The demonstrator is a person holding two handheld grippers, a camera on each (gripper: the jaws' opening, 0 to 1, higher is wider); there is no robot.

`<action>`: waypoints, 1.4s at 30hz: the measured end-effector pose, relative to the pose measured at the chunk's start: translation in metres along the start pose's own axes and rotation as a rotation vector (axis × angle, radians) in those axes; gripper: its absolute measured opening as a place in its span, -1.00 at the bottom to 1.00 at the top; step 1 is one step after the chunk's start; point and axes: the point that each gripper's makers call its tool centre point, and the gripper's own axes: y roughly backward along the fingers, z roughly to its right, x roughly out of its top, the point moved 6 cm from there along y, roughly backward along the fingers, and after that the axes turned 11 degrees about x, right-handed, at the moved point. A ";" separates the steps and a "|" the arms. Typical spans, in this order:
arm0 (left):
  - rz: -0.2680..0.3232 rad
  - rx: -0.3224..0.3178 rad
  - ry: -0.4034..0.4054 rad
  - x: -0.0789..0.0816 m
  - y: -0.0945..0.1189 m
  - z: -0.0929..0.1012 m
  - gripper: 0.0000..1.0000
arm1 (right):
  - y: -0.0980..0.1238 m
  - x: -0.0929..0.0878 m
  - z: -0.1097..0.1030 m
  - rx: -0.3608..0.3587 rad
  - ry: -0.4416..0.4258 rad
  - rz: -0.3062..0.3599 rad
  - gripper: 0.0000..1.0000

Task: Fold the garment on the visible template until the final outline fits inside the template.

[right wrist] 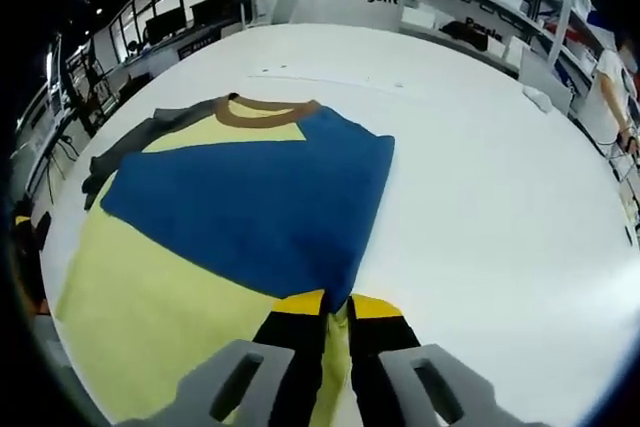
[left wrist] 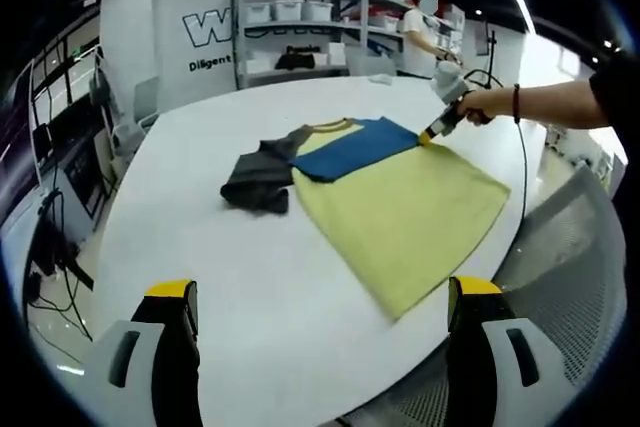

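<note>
A yellow garment [left wrist: 410, 212] lies spread on the white table [left wrist: 200, 247], with a blue panel [left wrist: 350, 147] folded across its top, a brown collar [left wrist: 335, 127] and a dark grey sleeve [left wrist: 258, 179] bunched at its left. My left gripper [left wrist: 322, 292] hovers open over the near table edge, well short of the cloth. A person's hand holds my right gripper [left wrist: 438, 127] at the garment's far right edge. In the right gripper view my right gripper [right wrist: 337, 305] is shut on the garment's edge, where the blue panel [right wrist: 260, 197] meets the yellow cloth [right wrist: 150, 297]. The collar [right wrist: 265, 107] and grey sleeve [right wrist: 130, 147] lie beyond.
Bare white table [right wrist: 480, 147] stretches to the right of the garment. A grey mesh chair [left wrist: 570, 267] stands by the table's right edge. Shelves with white bins [left wrist: 290, 17] and a standing person [left wrist: 420, 32] are at the back. Desks and cables [left wrist: 60, 197] line the left.
</note>
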 end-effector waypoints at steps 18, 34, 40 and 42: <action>-0.004 0.013 -0.004 -0.002 0.001 -0.005 0.98 | 0.004 0.001 0.004 -0.018 -0.034 0.046 -0.55; 0.004 0.009 0.003 0.005 -0.006 -0.003 0.98 | 0.034 0.019 -0.038 0.162 0.005 0.165 0.75; -0.002 0.003 -0.003 0.005 -0.007 -0.003 0.98 | 0.042 0.021 -0.047 0.180 0.030 0.181 0.98; 0.000 -0.005 0.001 0.005 -0.008 -0.002 0.98 | 0.045 0.020 -0.049 0.185 0.031 0.185 0.98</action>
